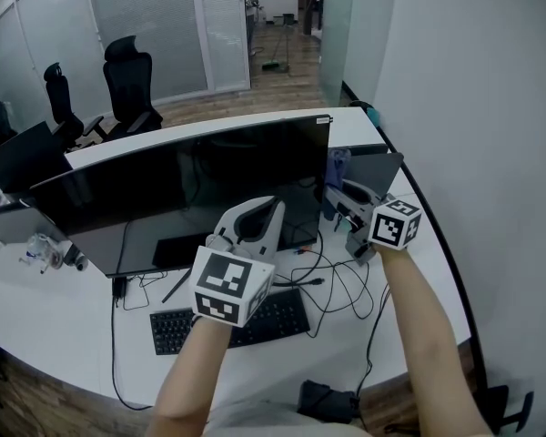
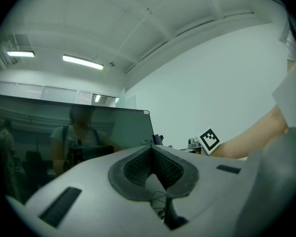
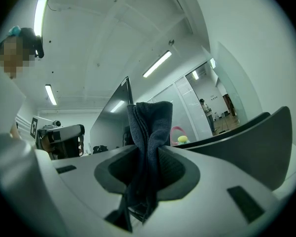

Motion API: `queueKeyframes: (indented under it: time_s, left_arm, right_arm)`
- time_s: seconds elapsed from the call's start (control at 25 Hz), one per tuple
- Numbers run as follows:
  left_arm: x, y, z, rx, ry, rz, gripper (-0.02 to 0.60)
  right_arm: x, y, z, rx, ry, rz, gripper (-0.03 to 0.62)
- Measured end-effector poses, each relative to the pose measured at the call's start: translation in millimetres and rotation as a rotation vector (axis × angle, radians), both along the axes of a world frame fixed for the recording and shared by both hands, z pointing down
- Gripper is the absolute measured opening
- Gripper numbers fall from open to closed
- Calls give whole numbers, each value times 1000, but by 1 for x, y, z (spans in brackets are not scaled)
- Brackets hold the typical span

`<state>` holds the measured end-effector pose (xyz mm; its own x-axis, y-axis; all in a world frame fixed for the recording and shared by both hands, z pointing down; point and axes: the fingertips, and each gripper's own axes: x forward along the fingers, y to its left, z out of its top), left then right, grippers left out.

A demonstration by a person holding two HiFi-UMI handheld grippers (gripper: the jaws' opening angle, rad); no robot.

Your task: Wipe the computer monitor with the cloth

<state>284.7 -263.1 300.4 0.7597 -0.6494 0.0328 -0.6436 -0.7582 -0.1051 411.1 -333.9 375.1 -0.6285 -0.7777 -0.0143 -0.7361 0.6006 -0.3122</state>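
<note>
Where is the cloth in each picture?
Head view: right of middle, the cloth sticks up from the right gripper beside the monitor.
Left gripper view: perhaps the small dark bit by the monitor's edge; unsure.
Right gripper view: cloth centre, pinched between its tongs.
Shared landmark: the monitor.

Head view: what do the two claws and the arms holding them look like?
Both the left claw and the right claw have light grey, rounded shells, each carrying a white cube with black square markers. Dark ribbed pads line the inside. The forearms show no sleeves.
</note>
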Motion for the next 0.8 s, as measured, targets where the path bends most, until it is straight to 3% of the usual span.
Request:
queueKeyframes:
  time_s: [0.8]
  left_arm:
    - [1,-4,19,-35,-8,1,9]
  right_arm:
    - [1,6,43,-41,-36,20,115]
